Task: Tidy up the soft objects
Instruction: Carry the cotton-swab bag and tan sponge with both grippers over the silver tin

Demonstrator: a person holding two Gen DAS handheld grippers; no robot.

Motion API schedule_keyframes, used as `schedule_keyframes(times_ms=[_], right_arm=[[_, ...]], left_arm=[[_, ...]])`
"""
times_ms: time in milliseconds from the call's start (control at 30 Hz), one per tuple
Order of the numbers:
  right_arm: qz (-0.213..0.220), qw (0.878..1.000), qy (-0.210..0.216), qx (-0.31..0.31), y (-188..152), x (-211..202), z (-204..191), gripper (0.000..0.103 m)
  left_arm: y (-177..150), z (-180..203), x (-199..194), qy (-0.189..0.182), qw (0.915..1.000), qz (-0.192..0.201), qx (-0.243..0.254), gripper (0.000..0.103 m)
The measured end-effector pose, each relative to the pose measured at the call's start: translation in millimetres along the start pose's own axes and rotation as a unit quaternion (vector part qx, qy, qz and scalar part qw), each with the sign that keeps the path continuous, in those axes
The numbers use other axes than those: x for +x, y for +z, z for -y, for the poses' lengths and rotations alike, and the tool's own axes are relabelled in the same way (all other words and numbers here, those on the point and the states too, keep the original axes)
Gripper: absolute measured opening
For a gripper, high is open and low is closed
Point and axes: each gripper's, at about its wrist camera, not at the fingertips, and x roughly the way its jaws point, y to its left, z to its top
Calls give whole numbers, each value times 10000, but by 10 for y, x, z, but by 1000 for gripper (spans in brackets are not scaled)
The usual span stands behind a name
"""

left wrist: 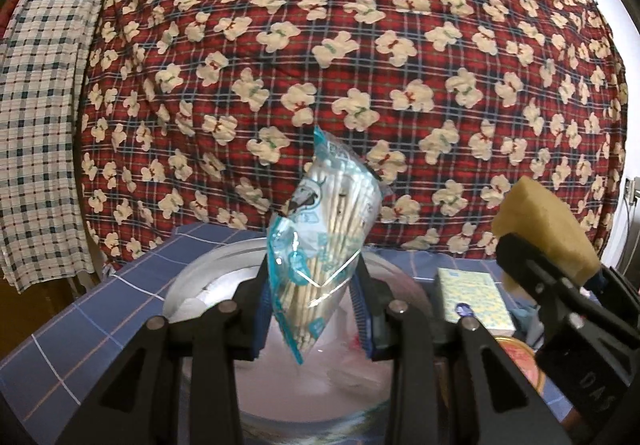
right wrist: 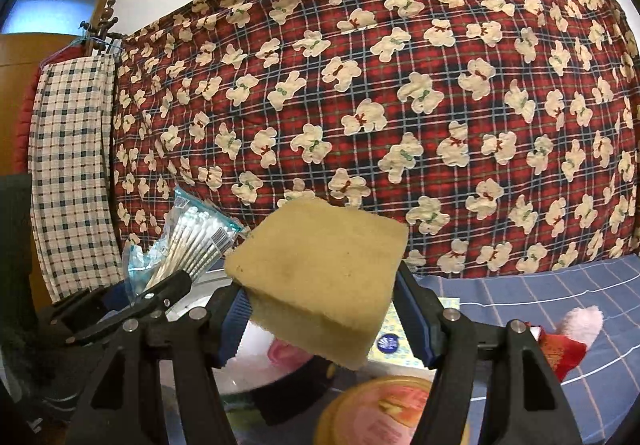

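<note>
My left gripper (left wrist: 312, 309) is shut on a clear and teal bag of cotton swabs (left wrist: 324, 241), which stands tilted above a round metal basin (left wrist: 208, 269). In the right wrist view the same swab bag (right wrist: 188, 241) and the left gripper (right wrist: 160, 295) show at the lower left. My right gripper (right wrist: 320, 309) is shut on a thick yellow sponge (right wrist: 316, 273), held in the air over the table. From the left wrist view the sponge (left wrist: 548, 229) sits at the right edge in the right gripper (left wrist: 552, 277).
A blue checked cloth (right wrist: 560, 305) covers the table. On it lie a yellow patterned packet (left wrist: 472, 293), a round tin with a pink lid (right wrist: 380, 409) and a pink and red soft toy (right wrist: 568, 337). A red plaid bear-print blanket (left wrist: 360, 65) hangs behind, a checked towel (left wrist: 40, 125) at left.
</note>
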Motion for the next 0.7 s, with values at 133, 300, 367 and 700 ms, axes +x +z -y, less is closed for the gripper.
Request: schedule_keyframes(times_ms=[133,300,367,700], right_arm=[[-63,10000,48,57,36,122,-63,68],[-123,9998,107,89,79,264,-144,68],[-201,9996,161,83,109,356,-197,68],[-495,9985,169,142,220,694,-346,68]], left_arm=[[41,-105,89,110,9999,-10,5,34],[120,-244,194,247,9997,-10,-9,34],[142,-284,235,284,9996,-29,-5,34],[248,-448,507,411,9988,-284,10,34]])
